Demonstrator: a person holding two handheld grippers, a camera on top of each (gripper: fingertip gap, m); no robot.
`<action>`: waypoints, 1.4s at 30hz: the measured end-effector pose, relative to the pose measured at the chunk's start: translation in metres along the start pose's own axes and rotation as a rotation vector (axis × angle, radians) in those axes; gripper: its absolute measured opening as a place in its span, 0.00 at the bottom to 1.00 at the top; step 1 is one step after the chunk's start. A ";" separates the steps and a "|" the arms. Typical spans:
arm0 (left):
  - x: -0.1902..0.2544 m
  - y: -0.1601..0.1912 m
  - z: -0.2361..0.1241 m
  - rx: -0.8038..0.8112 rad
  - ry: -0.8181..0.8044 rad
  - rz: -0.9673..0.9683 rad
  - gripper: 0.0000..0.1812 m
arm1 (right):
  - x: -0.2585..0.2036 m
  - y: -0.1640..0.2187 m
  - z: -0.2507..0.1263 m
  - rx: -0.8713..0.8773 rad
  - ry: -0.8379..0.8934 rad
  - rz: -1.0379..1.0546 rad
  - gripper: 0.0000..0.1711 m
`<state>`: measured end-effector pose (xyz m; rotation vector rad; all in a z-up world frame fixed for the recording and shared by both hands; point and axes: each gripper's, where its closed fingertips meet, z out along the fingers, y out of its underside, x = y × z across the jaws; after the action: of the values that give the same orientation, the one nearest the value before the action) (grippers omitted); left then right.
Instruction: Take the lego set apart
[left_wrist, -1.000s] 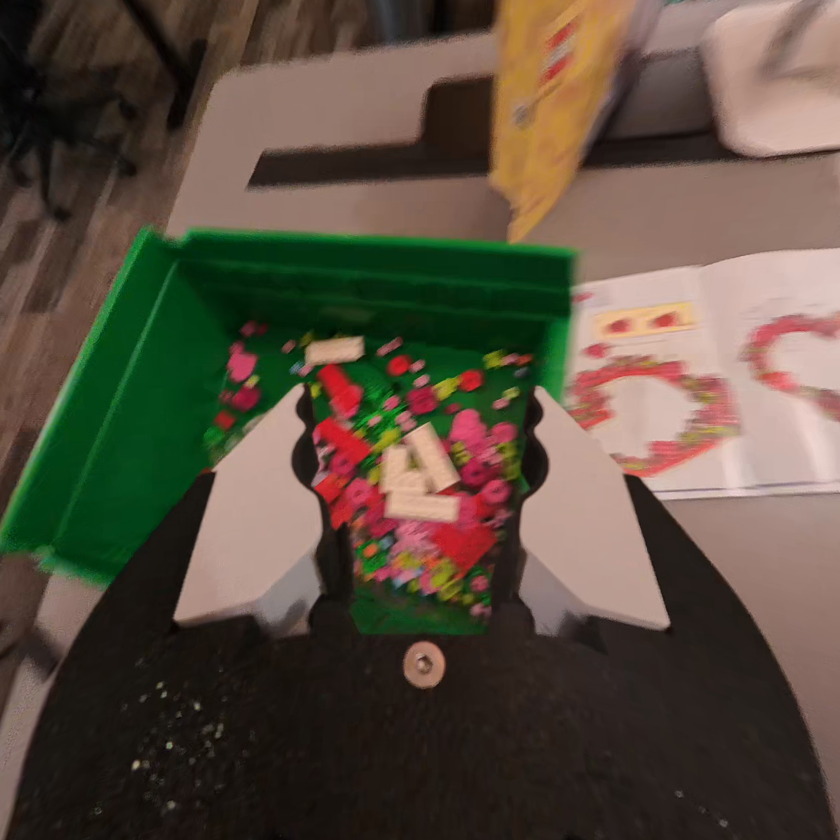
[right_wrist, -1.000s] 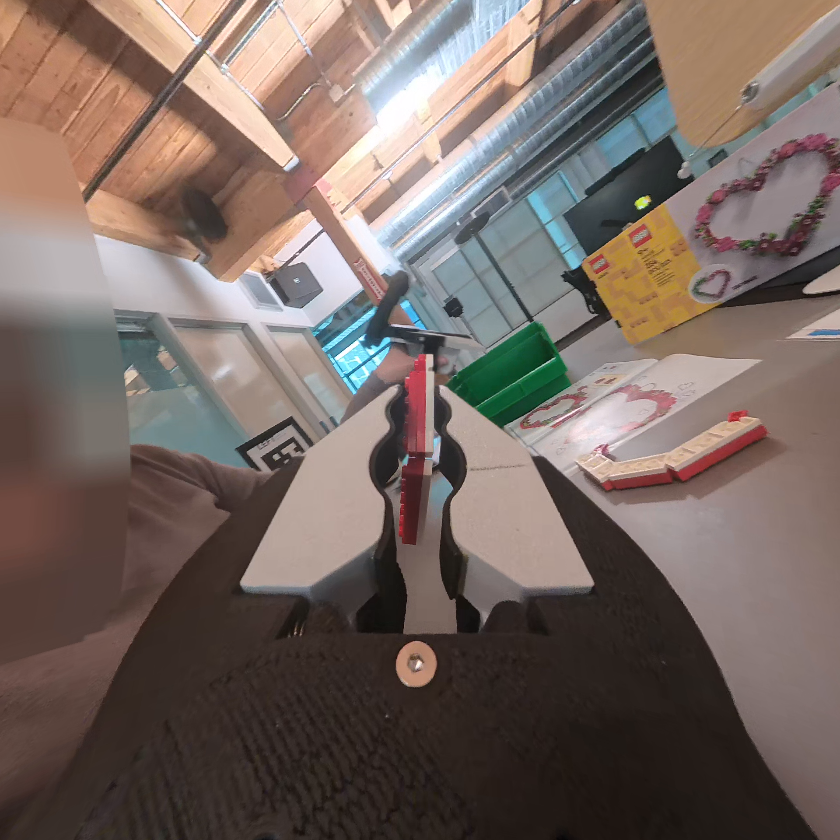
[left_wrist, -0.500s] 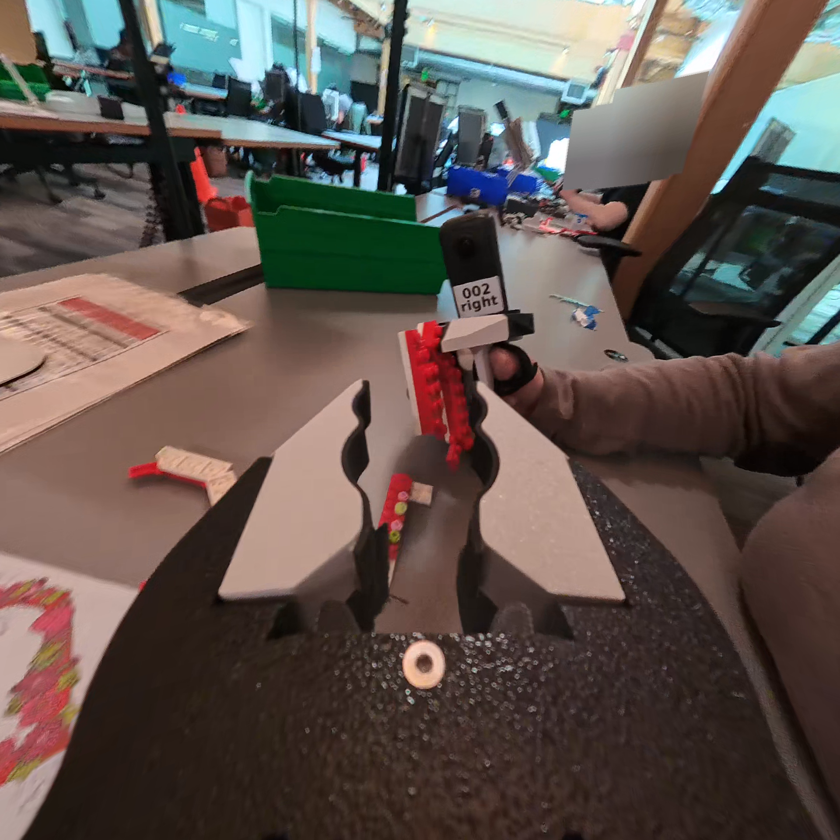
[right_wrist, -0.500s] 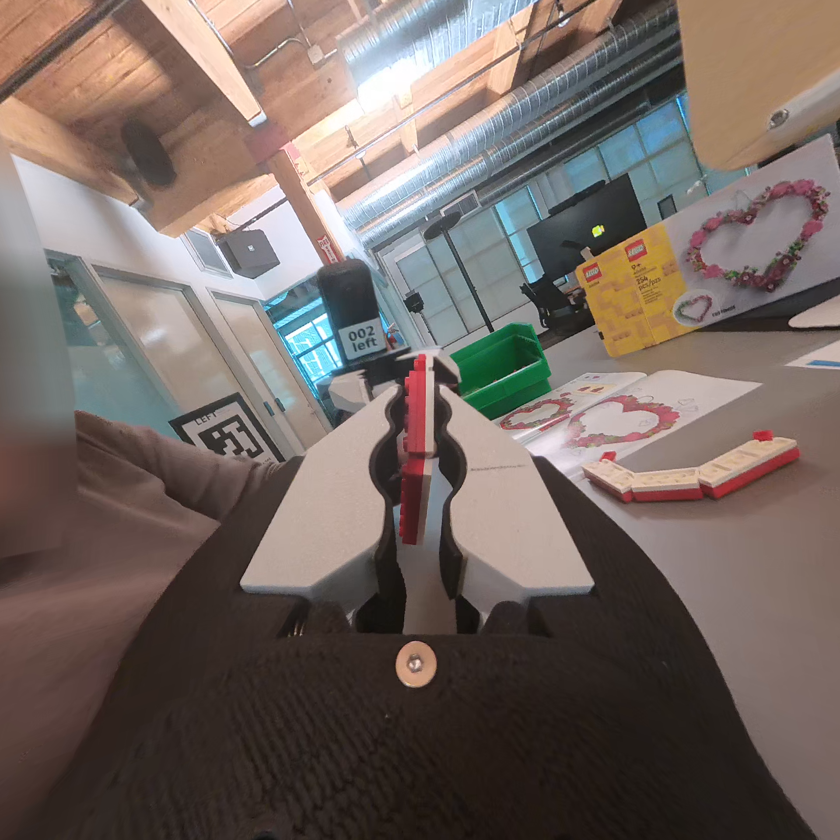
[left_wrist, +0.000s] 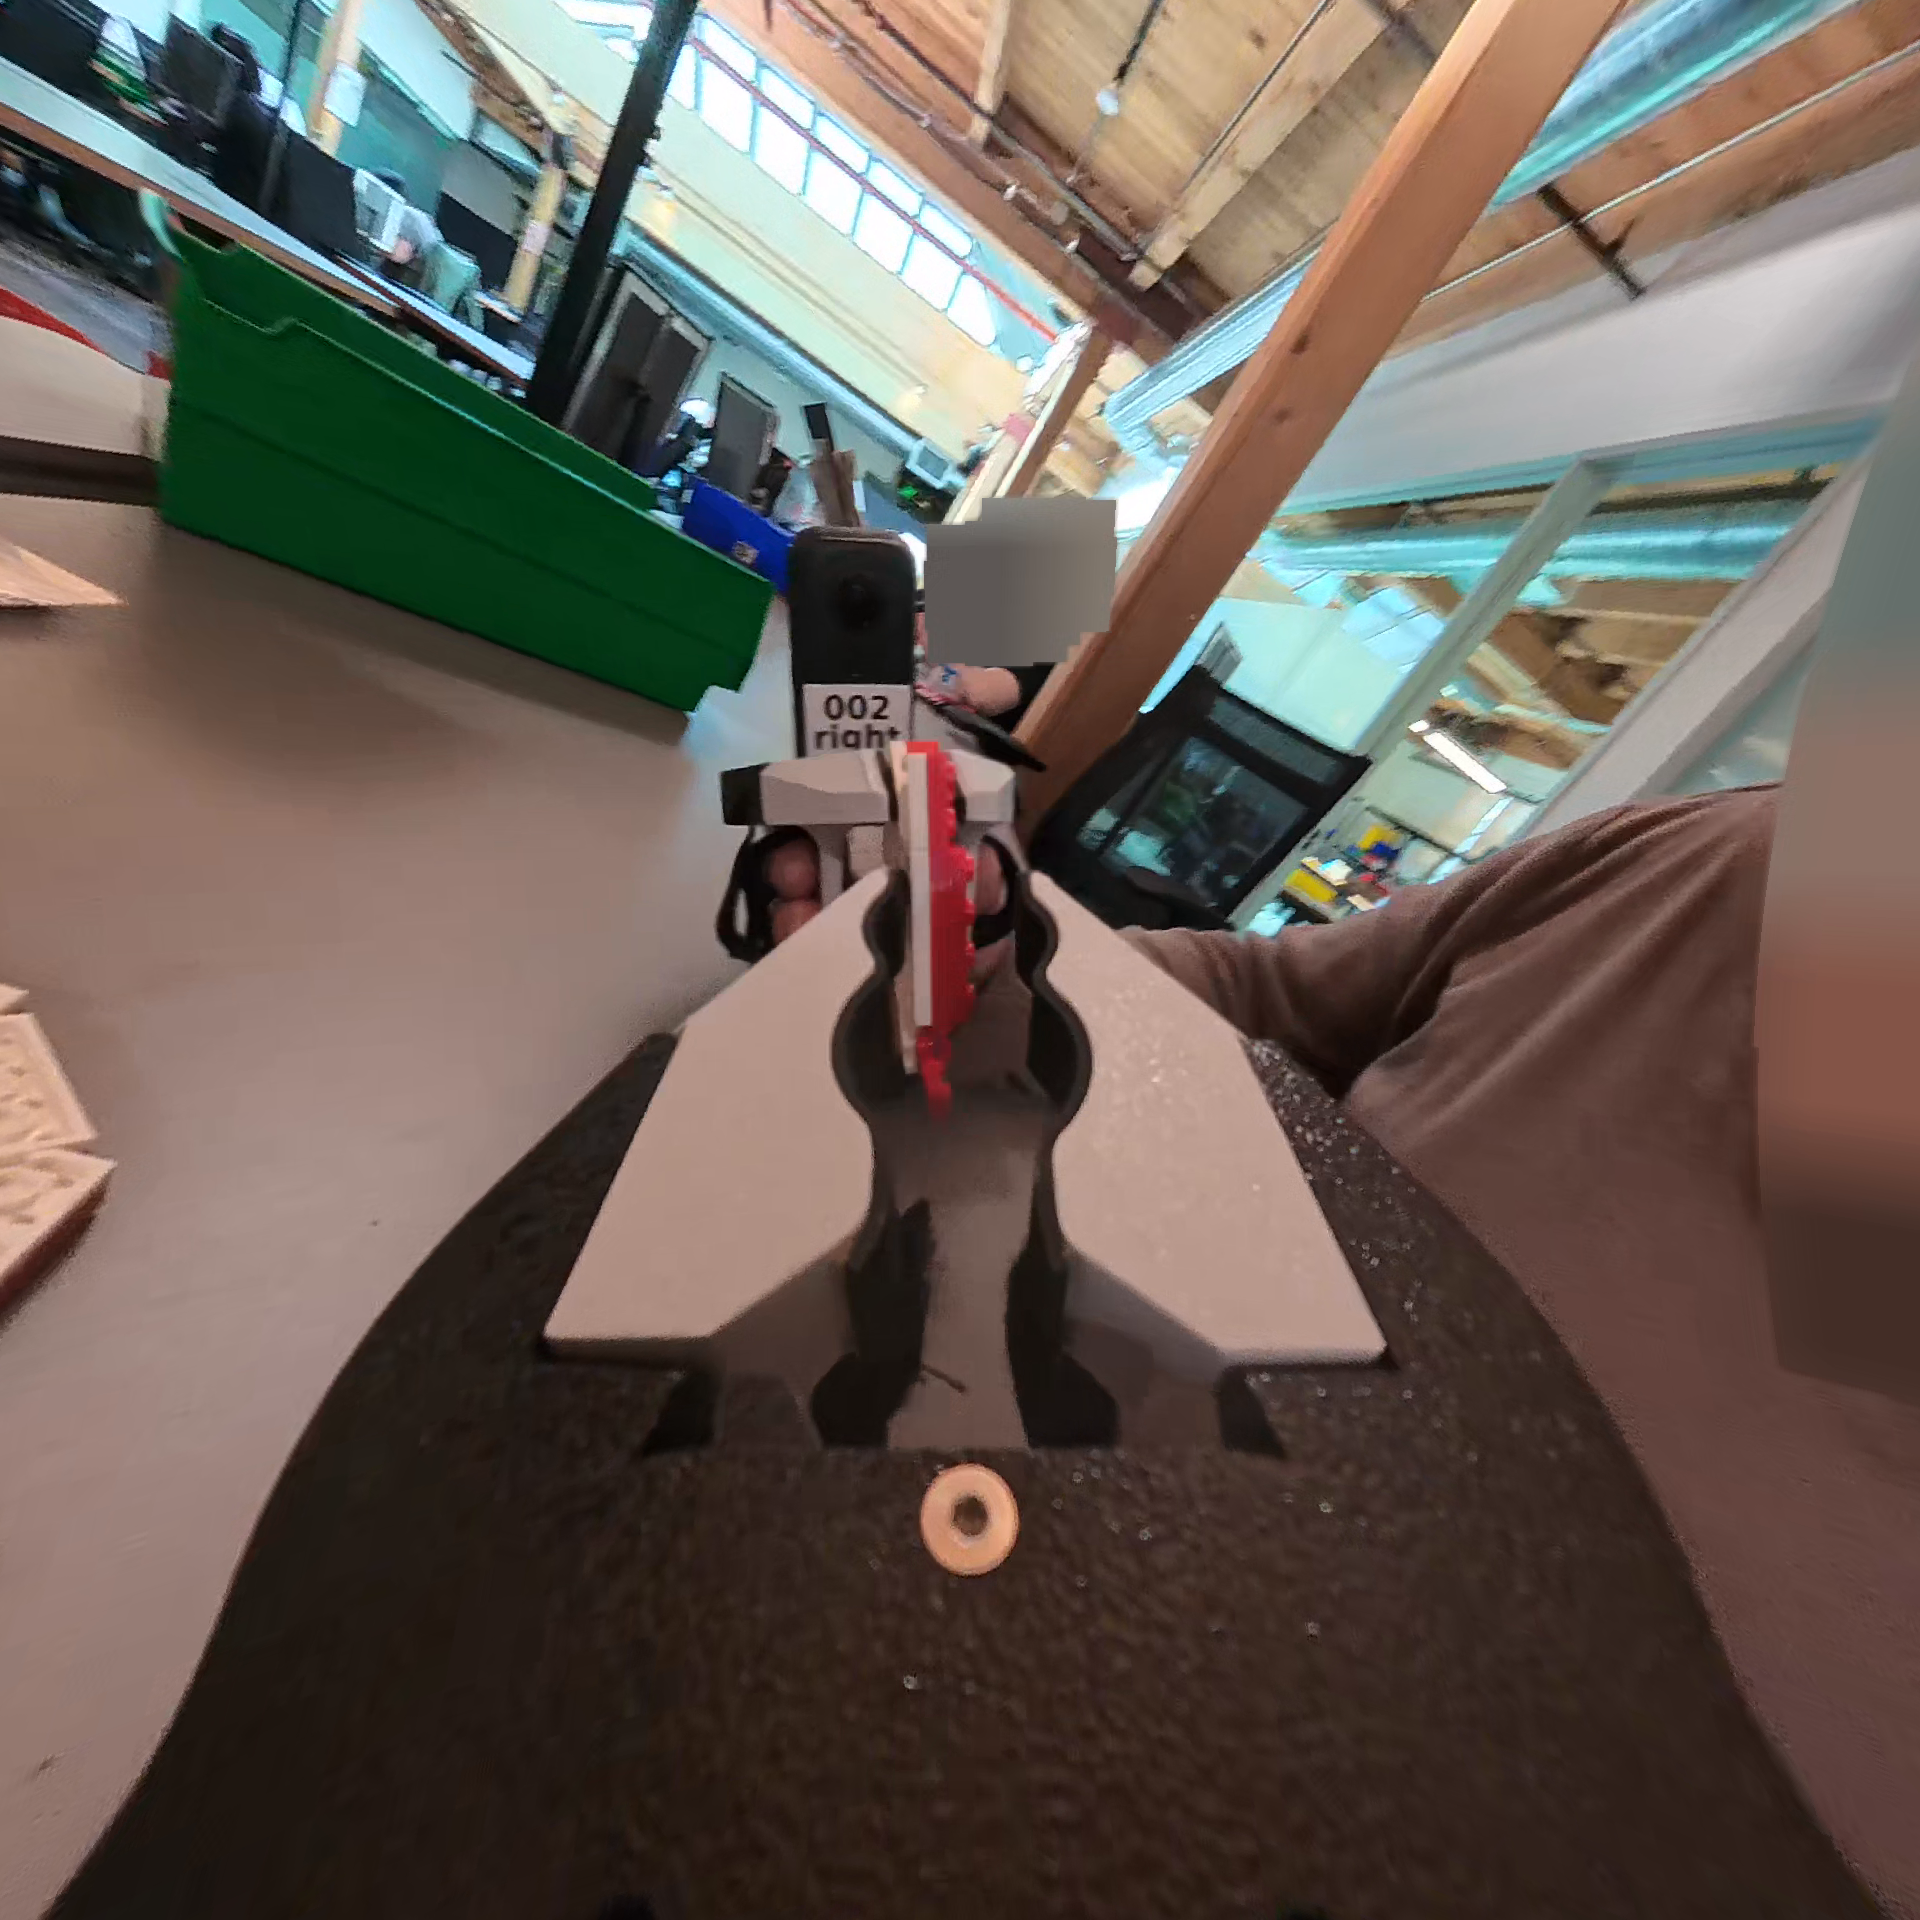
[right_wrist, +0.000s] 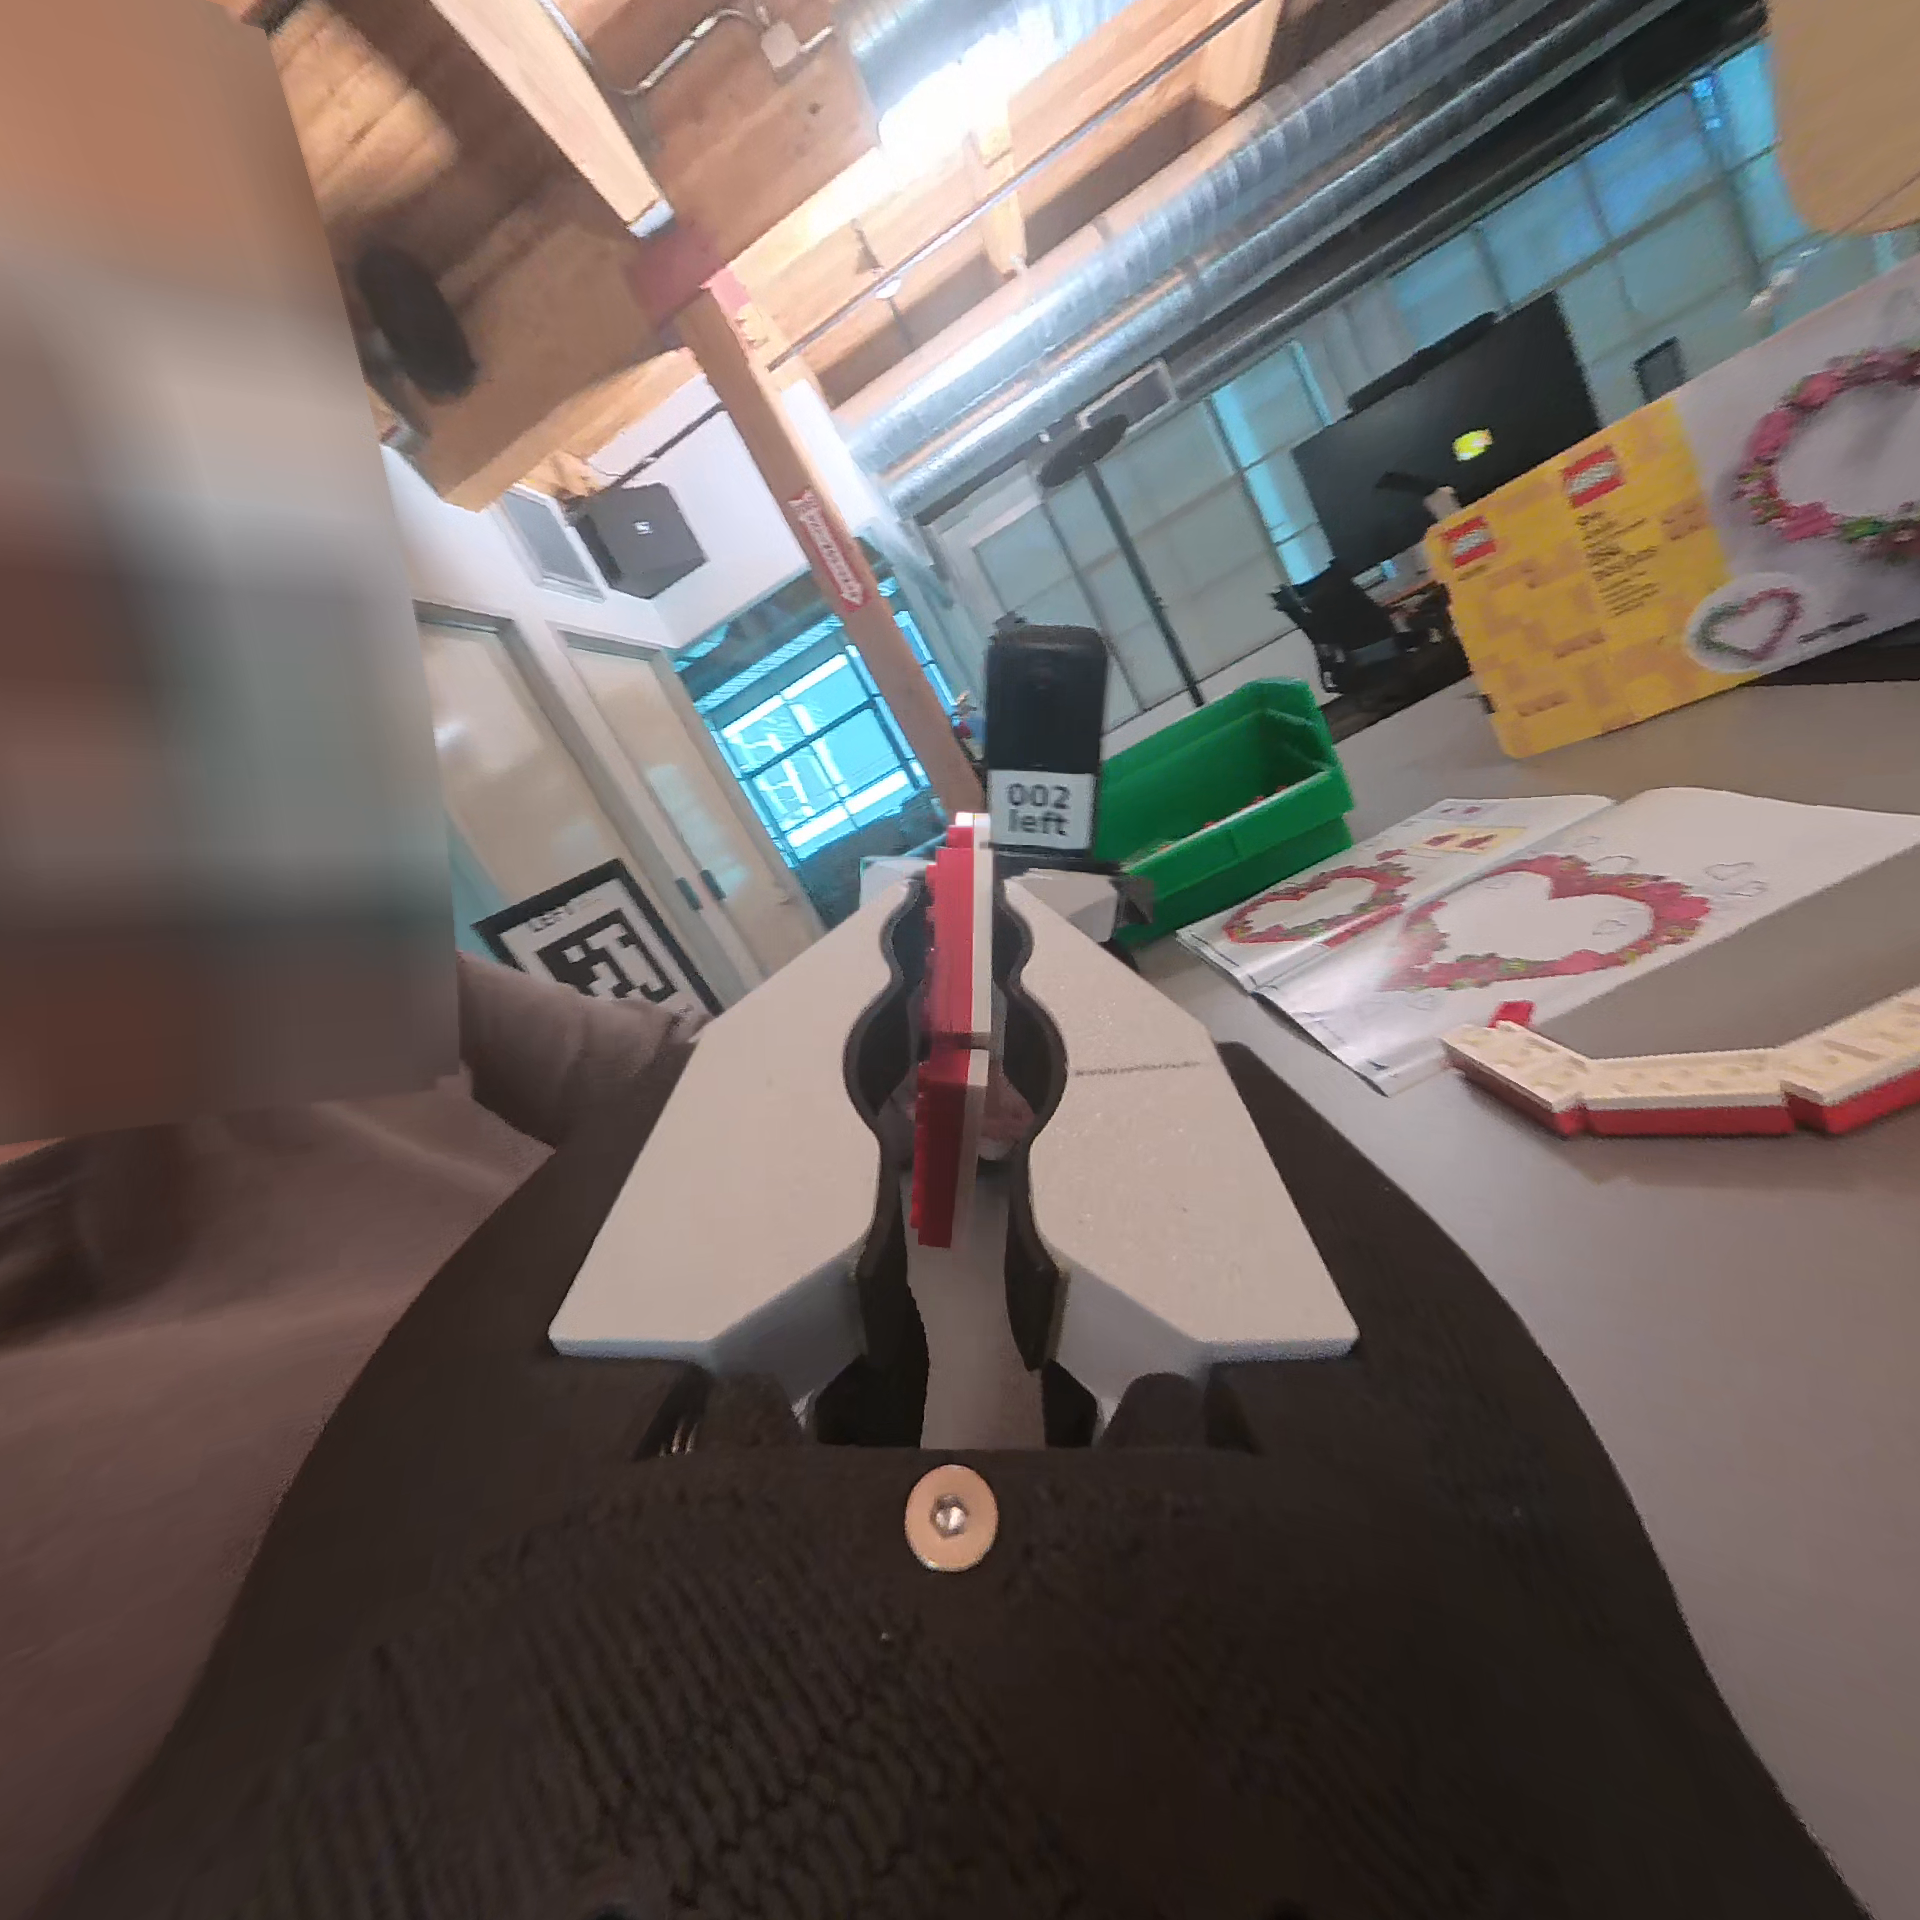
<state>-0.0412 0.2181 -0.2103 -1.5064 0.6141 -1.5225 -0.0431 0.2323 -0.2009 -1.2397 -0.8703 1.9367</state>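
Note:
My right gripper (right_wrist: 966, 894) is shut on a flat red and white lego piece (right_wrist: 951, 1039) and holds it on edge above the grey table (right_wrist: 1558, 1351). In the left wrist view the same piece (left_wrist: 935, 935) sticks out of the right gripper (left_wrist: 904, 800) and reaches in between my left gripper's (left_wrist: 951, 894) jaws. The jaws stand narrow around its end, and a small gap shows on the red side. One of the left gripper's fingers (right_wrist: 1101, 899) shows behind the piece in the right wrist view. The two grippers face each other.
A white and red lego strip (right_wrist: 1714, 1081) lies on the table to the right, beside an open instruction booklet (right_wrist: 1455, 914). A green bin (right_wrist: 1226, 790) with loose pieces and a yellow set box (right_wrist: 1610, 603) stand farther back. A person's brown sleeve (left_wrist: 1558, 1039) is close by.
My left gripper swung from above the green bin to face the right gripper. Its jaws came in around the end of the lego piece and narrowed. The right gripper kept its hold.

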 end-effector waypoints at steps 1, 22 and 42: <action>-0.001 0.001 0.000 -0.009 -0.027 0.032 0.07 | 0.000 0.001 0.000 -0.004 -0.002 0.005 0.06; -0.019 0.000 -0.019 -0.309 -0.636 1.100 0.17 | 0.015 0.010 -0.003 -0.184 0.264 -0.137 0.06; -0.034 0.009 -0.017 -0.515 -0.803 1.390 0.08 | 0.025 0.028 0.007 -0.191 0.359 -0.034 0.06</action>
<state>-0.0597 0.2383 -0.2376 -1.3104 1.1979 0.3116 -0.0629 0.2365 -0.2332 -1.6115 -0.8922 1.5632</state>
